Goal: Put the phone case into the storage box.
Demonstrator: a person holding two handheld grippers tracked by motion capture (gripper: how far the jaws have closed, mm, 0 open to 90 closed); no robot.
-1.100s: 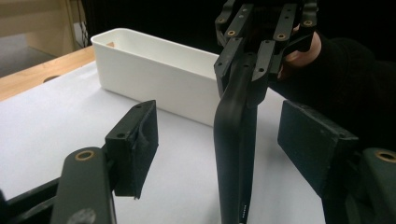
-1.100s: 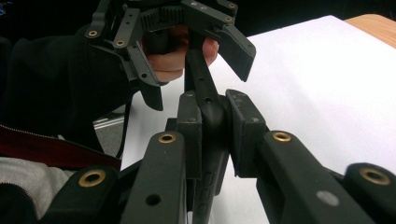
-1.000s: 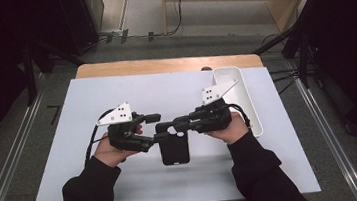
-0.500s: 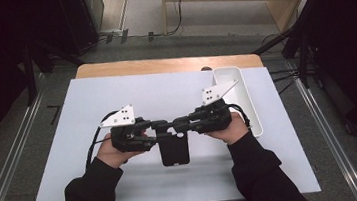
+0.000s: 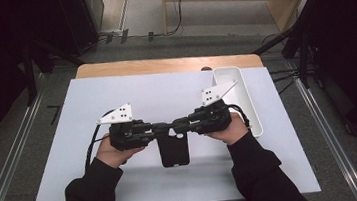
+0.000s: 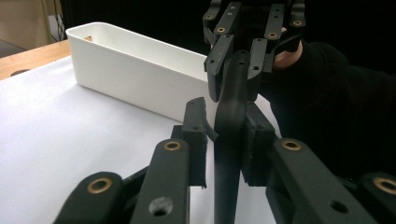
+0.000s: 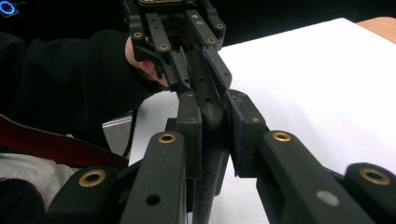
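White tabletop [image 5: 116,97], white bin [image 5: 238,94] at right. Your right gripper [image 5: 185,125] clamps the black phone case's [image 5: 174,151] top edge; your left gripper [image 5: 158,128], jaws just closing, grips it opposite, steadying it upright.

One camera overhead, one riding on each gripper.

The high view looks forward and down on the white table [image 5: 116,97] from the person's side. Both gripper views sit low and close, facing each other along their jaws, and share the black phone case [image 6: 231,116] held between them.
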